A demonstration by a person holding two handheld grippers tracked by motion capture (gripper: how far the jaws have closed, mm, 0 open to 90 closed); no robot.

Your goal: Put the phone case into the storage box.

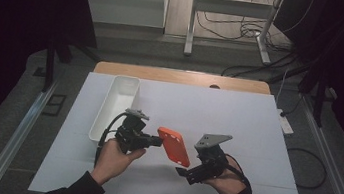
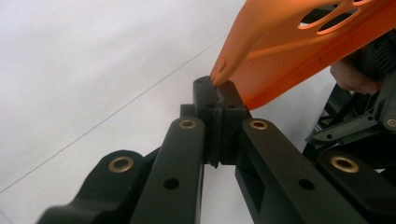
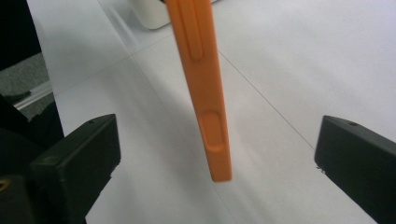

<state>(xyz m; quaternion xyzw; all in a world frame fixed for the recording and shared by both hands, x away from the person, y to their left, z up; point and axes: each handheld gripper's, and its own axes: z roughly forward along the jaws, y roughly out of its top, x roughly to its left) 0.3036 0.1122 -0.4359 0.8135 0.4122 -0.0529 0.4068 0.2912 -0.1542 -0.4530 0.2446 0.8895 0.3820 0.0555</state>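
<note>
Between my right fingers point(image 3: 100, 154), spread wide with nothing touching them, hangs the case point(image 3: 198, 79), edge-on. Left gripper point(image 2: 215, 93) is clenched on its corner and carries it above the table point(image 1: 237, 125), tray point(image 1: 118, 101) off behind my left hand. Case looks light, thin, rubbery: I judge it'll flex and droop from a corner pinch, grippy, not fragile. Better hold: across the side rail, clear of the button bumps and camera cutout. No brand or writing readable.
</note>
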